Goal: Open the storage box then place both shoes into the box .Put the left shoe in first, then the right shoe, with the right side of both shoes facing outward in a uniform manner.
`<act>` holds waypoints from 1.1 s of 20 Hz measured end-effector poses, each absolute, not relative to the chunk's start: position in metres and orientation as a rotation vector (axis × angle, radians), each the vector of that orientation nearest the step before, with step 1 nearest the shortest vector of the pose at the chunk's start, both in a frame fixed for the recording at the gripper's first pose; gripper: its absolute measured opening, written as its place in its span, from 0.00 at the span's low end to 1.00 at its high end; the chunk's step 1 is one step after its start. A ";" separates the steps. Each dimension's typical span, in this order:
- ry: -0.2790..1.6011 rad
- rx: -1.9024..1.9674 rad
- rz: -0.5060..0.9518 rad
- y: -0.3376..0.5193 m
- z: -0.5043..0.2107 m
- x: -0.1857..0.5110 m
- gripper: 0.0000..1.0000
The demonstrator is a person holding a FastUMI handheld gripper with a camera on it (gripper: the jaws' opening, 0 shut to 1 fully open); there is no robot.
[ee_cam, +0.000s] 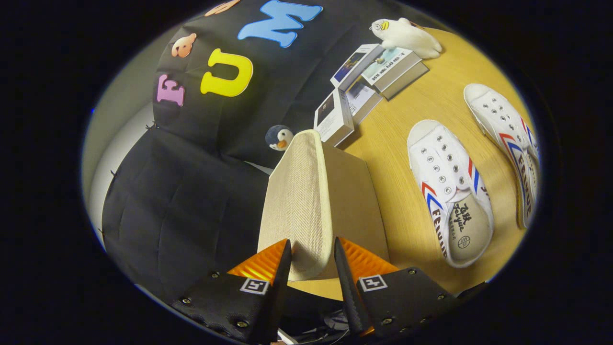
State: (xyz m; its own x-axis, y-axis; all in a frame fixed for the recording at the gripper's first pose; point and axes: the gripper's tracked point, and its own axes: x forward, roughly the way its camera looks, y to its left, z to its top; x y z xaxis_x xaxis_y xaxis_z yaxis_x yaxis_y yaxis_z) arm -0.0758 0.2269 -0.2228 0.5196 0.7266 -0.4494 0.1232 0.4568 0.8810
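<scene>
Nearest the lens, the gripper (311, 251) has its two fingers set either side of the raised woven edge of the beige storage box (306, 201), and whether both press on it I cannot tell. Beyond the box on the wooden bench (392, 139) lie two white shoes with red and blue stripes, the nearer shoe (448, 191) beside the box, the farther shoe (507, 139) towards the bench edge. Stacked books (366, 88), a penguin toy (279, 138) and a white plush toy (407, 36) sit along the back edge.
</scene>
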 end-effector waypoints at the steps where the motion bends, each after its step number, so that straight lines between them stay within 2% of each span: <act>1: 0.995 1.065 0.456 0.229 -0.223 -0.077 0.53; 3: 0.990 1.086 0.459 0.226 -0.218 -0.078 0.39; 4: 0.958 1.102 0.466 0.223 -0.213 -0.075 0.38; 6: 0.957 1.117 0.461 0.222 -0.211 -0.067 0.01; 14: 0.876 1.059 0.594 0.241 -0.136 -0.055 0.00; 22: 0.794 0.961 0.729 0.302 -0.066 -0.047 0.00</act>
